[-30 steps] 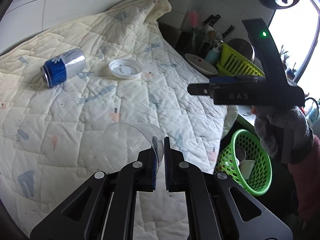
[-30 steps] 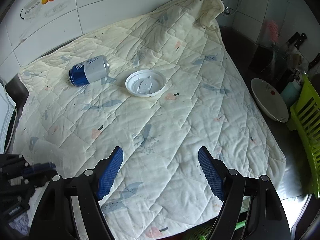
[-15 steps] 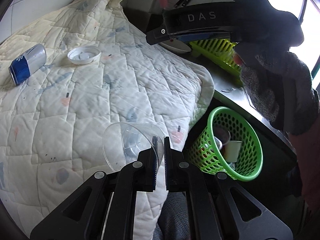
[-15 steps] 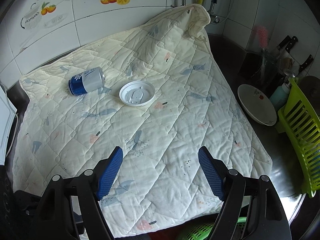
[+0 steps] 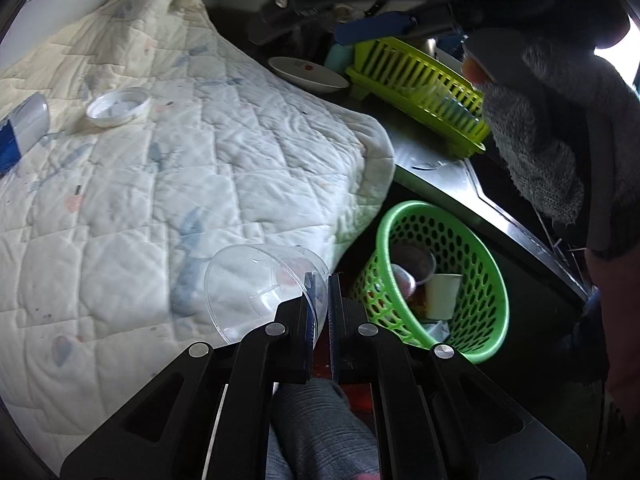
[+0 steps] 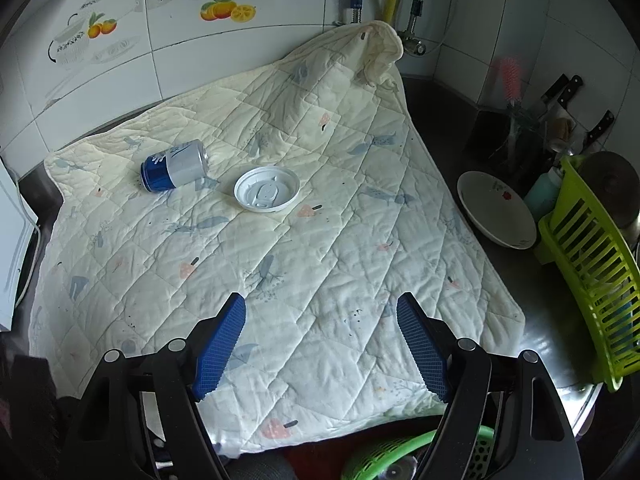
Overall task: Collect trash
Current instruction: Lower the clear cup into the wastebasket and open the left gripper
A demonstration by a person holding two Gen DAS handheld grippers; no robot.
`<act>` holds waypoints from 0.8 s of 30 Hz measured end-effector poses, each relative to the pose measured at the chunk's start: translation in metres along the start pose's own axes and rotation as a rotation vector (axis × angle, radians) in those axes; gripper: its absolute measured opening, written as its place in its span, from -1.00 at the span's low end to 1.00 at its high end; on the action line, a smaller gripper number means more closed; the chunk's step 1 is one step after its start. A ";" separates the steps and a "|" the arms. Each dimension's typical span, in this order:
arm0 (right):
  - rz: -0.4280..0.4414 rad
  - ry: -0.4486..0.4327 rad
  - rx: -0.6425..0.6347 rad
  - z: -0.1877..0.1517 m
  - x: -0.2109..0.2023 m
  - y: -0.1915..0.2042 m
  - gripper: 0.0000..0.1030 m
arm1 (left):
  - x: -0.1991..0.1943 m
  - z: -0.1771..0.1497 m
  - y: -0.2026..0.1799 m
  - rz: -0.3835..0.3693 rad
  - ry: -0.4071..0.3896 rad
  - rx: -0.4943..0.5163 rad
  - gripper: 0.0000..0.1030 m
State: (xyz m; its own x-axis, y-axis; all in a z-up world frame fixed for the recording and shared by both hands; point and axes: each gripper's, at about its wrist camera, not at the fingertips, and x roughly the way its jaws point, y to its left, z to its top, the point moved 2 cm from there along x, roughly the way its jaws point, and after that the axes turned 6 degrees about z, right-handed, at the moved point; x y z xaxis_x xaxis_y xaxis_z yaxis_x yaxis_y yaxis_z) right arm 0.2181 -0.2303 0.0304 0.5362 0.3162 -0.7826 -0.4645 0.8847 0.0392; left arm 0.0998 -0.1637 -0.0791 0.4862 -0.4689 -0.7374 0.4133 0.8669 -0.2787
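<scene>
Now clear cup (image 5: 256, 284) pinched btwn left fingers (image 5: 309, 304) (rim-side), beside basket (image 5: 472, 240).

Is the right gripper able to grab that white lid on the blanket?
Probably yes. The right gripper is open and holds nothing, and the white lid lies flat on the quilt ahead of it with nothing between them. The can lies apart, to the side.

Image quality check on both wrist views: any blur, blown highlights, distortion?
Left wrist: motion smear on the dish rack, window glare blown out top right, clear cup in the left gripper sharp. Right wrist: even light, can and lid crisp, fisheye bends the tile lines, dark corners.
</scene>
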 end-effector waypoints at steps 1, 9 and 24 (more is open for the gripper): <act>-0.006 -0.002 -0.003 0.000 -0.003 -0.001 0.46 | 0.003 0.000 -0.006 -0.008 0.003 0.006 -0.90; -0.030 -0.025 0.003 -0.002 -0.025 -0.017 0.46 | 0.024 0.003 -0.047 -0.049 0.030 0.069 -0.90; -0.095 -0.041 -0.023 -0.005 -0.060 -0.035 0.46 | 0.066 0.010 -0.124 -0.130 0.061 0.188 -0.90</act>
State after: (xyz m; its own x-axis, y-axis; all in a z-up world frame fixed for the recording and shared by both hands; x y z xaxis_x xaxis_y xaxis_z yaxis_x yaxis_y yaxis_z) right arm 0.1985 -0.2817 0.0733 0.6070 0.2451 -0.7560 -0.4256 0.9036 -0.0487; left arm 0.0884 -0.3037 -0.0868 0.3740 -0.5587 -0.7403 0.6086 0.7501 -0.2586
